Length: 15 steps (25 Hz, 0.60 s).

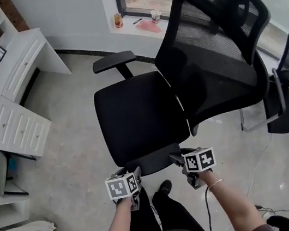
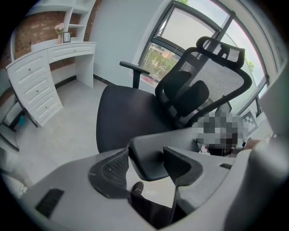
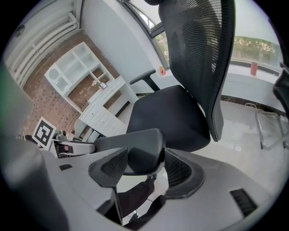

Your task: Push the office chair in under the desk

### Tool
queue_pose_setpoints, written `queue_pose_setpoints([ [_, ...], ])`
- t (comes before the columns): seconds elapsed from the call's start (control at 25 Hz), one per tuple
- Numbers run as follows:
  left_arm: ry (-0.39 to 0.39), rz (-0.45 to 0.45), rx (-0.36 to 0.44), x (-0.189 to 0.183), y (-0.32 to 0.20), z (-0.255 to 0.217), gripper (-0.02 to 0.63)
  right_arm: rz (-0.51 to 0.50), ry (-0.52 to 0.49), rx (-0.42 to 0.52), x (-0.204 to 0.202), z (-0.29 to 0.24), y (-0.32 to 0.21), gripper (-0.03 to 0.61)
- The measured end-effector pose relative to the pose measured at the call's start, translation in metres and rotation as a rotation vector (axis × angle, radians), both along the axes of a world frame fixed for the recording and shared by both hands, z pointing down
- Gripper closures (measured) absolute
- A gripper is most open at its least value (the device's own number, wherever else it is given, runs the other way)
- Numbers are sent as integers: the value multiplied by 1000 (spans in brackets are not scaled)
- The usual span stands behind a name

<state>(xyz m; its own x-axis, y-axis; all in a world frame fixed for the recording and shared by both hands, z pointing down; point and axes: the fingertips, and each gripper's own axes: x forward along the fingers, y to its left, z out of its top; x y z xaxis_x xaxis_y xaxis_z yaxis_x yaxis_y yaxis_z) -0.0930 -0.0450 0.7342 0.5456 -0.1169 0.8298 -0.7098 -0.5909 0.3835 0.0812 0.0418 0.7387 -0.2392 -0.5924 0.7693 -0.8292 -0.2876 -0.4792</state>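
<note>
The office chair (image 1: 148,106) stands in the middle of the floor, well apart from the white table (image 1: 12,69) at the upper left, with its seat front turned roughly that way. Both claws grip its near armrest (image 1: 155,160). The left claw (image 2: 145,159) is clamped on one end of the pad and the right claw (image 3: 143,163) on the other, with the pads pressing each side.

The main risk, as I judge it, is that a push through one armrest is off-centre. The seat may swivel instead of rolling straight, and the far armrest (image 1: 114,61) could then strike the table's drawer unit (image 1: 16,126). A pad could also slip out of a claw if the chair twists. The cable (image 1: 207,206) on the floor by the person's feet could be trodden on.

On the windowsill stand a glass (image 1: 118,20) that looks amber inside and a clear cup (image 1: 156,15) (contents too small to tell). The table's drawers are shut.
</note>
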Motion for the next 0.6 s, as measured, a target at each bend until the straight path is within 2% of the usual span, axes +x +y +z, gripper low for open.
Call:
queue_pose_setpoints([
  [0.28,-29,11,58,-26,-37,-3,379,9,-5,-5,-37,1,-13,331],
  [0.4,-18,3,55,-35,-52,-4,382,19,-19,-7,-51,-2,-20,333],
  [0.6,-42,16,75,-42,-75,-5,380,49,-51,-8,-67,-1,-30,339],
])
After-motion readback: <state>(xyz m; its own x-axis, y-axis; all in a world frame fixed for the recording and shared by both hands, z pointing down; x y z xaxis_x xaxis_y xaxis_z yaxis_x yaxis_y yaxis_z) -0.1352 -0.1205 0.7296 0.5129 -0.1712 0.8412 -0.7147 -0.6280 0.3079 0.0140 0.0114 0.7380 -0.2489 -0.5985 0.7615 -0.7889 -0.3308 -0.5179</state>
